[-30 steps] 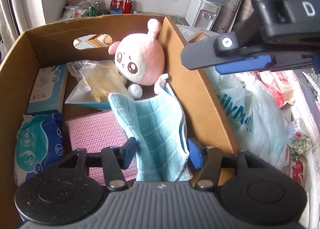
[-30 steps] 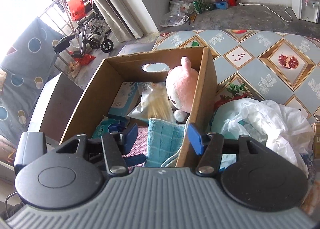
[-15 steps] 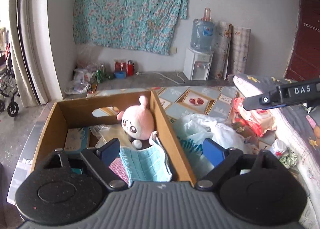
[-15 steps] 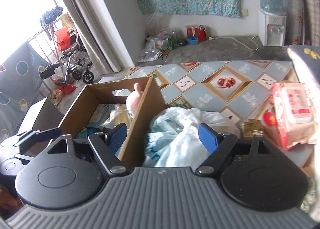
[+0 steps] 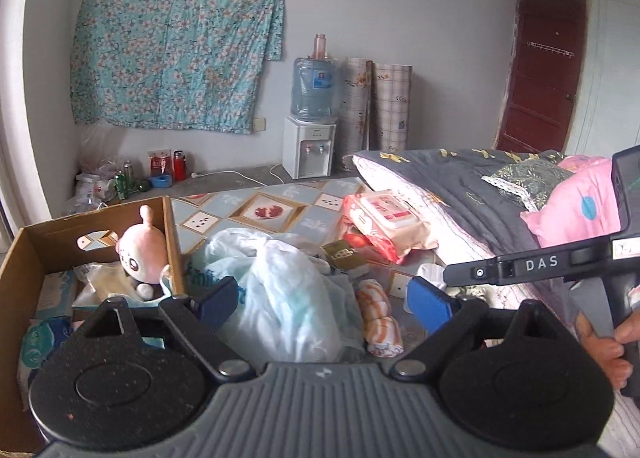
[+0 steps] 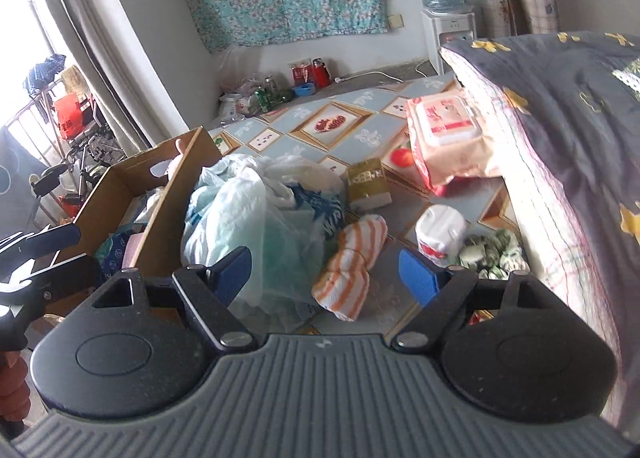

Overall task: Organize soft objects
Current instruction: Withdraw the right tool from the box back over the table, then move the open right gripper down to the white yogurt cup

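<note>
Both my claws are spread wide with nothing in them; left claw (image 5: 324, 300) hangs over the white plastic bag (image 5: 280, 290), right claw (image 6: 326, 272) over the orange-striped towel (image 6: 352, 266) on the patterned floor mat (image 6: 360, 125); the cardboard box (image 5: 172, 234) sits left of the bag, pink plush (image 5: 142, 254) inside; wipes pack (image 6: 444, 129) leans on the quilt (image 6: 560, 105).
</note>
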